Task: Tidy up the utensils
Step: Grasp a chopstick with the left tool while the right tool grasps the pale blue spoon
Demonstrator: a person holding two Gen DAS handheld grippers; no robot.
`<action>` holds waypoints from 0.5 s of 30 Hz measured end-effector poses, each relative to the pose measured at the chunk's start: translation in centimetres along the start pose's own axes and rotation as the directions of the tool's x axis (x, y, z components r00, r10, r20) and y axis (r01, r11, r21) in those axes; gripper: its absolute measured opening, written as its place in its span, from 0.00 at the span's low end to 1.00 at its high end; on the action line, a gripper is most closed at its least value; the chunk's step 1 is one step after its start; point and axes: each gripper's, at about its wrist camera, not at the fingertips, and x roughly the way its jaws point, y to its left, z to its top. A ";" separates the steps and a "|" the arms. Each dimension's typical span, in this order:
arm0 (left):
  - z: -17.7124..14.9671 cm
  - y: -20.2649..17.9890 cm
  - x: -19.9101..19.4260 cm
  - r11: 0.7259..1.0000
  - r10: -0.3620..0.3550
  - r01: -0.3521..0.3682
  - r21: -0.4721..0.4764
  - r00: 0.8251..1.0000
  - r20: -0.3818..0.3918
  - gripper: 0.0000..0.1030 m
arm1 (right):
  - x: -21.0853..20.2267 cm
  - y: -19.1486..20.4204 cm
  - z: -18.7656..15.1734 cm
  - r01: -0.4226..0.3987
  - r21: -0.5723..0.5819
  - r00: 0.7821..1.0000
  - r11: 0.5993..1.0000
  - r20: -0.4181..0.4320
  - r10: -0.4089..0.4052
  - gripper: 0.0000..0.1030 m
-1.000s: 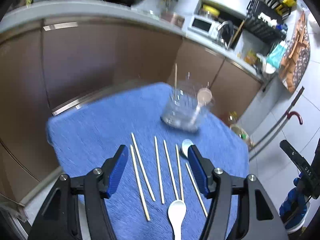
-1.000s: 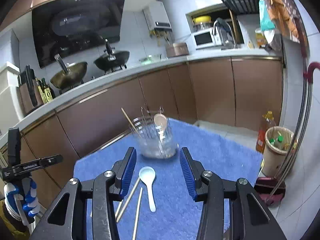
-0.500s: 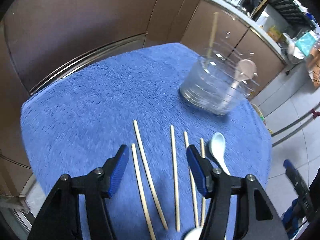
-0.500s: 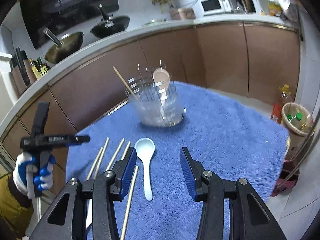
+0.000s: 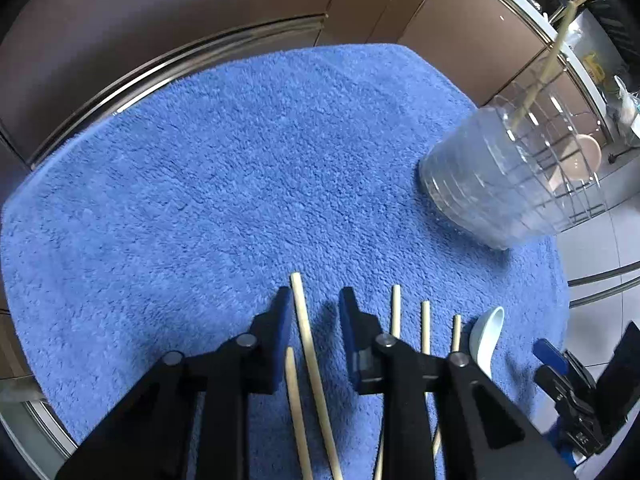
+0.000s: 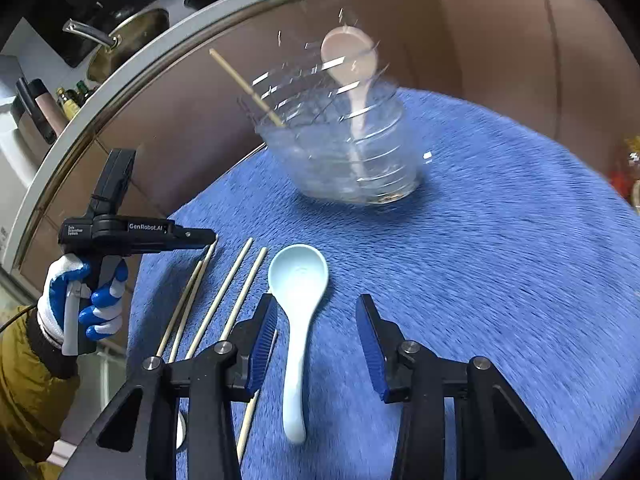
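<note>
The left gripper [image 5: 312, 304] has just been closing, its jaws narrowed around a wooden chopstick [image 5: 306, 332] without yet pinching it. It lies flat on the blue towel [image 5: 240, 180], running lengthwise between the pads. The right gripper [image 6: 316, 332], spread, straddles a pale blue spoon [image 6: 298, 280] whose bowl points toward the clear holder [image 6: 344, 152].

Brown cabinets [image 5: 160, 20], pans on stove [image 6: 132, 36], bottles [image 6: 72, 100], blue towel [image 5: 240, 180]
</note>
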 end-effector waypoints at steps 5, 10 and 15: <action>0.7 0.2 1.0 1.000 0.004 -0.005 -0.014 0.999 -0.035 0.16 | 2.4 -0.8 1.7 -0.063 -0.012 0.996 0.998 -0.061 0.062 0.34; 0.8 -0.2 1.5 0.999 0.034 -0.036 -0.031 0.998 -0.043 0.10 | 4.3 -0.8 3.0 -0.092 -0.054 0.989 0.994 -0.124 0.084 0.34; 0.9 -0.5 1.8 0.997 0.067 -0.068 -0.031 0.997 -0.039 0.08 | 6.1 -1.0 3.9 -0.131 -0.084 0.978 0.988 -0.175 0.115 0.29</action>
